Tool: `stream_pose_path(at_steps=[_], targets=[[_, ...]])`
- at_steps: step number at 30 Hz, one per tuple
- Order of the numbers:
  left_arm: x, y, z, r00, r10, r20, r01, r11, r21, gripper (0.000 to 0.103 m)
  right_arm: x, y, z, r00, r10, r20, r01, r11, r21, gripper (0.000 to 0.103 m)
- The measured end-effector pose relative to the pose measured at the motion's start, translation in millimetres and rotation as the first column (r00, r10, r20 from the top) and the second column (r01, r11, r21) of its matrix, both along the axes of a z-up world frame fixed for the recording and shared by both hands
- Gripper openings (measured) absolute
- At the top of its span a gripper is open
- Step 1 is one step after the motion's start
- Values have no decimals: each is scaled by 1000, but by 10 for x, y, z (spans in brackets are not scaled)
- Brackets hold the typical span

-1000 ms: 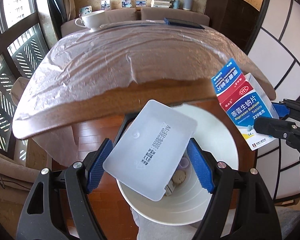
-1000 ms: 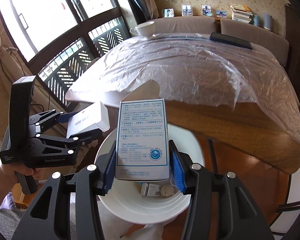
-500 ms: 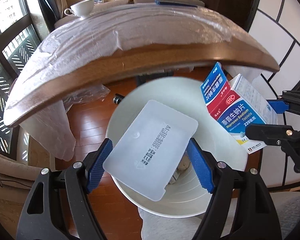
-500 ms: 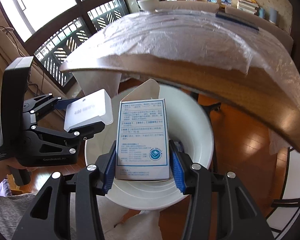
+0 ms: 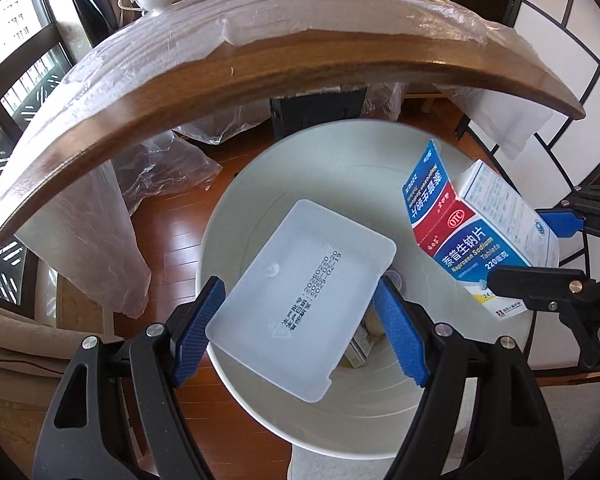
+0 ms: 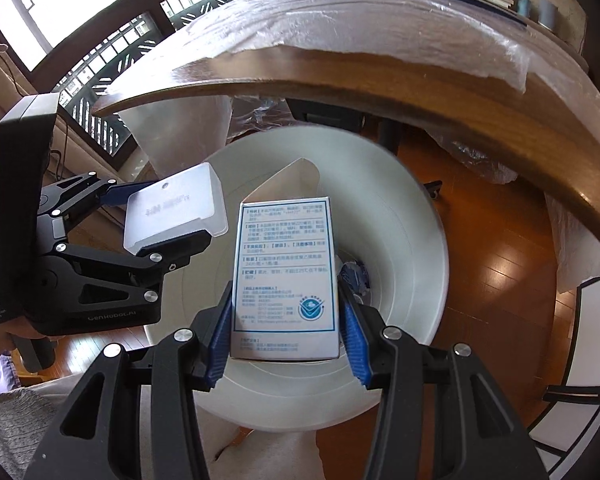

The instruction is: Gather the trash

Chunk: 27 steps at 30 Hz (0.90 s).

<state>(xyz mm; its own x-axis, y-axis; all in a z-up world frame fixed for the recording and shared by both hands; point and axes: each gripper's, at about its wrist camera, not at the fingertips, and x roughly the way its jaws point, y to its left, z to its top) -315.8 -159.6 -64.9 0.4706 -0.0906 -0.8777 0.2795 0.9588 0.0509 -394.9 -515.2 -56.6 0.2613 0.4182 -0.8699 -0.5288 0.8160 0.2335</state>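
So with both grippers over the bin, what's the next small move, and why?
Probably open both grippers. The left gripper holds the plastic tray and the right gripper the medicine box, both already above the bin mouth, where other trash lies, so they should drop in.

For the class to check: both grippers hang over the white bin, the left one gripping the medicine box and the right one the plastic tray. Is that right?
No, the items are swapped. The left wrist view shows the left gripper gripping the plastic tray; the right gripper grips the medicine box. Both do hang over the white bin.
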Motion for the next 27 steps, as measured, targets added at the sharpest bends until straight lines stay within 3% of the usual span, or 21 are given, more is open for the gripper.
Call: stream_pose_path(at_steps=[13,16,18,20,25,27], targets=[[12,-58,-138,997,-52,-53,53,998,17,82,161,114,-113,999,-24,-31,23,999,-31,49],[33,-21,-135,997,-53,-52,54,998,10,94,156,57,-107,999,-39,-28,39,999,-21,58],[41,-14,-130,997,-57,-54,57,998,0,94,151,24,-92,999,-45,-26,45,999,-22,59],[50,-9,-122,997,-55,-52,55,998,5,95,149,-5,-63,998,-57,-15,57,998,-20,66],[31,65,58,999,-31,-20,31,1000,0,95,150,-81,133,996,-80,43,81,997,-17,73],[17,144,304,1000,-15,18,16,999,-44,95,156,-139,350,992,-94,83,93,995,20,75]])
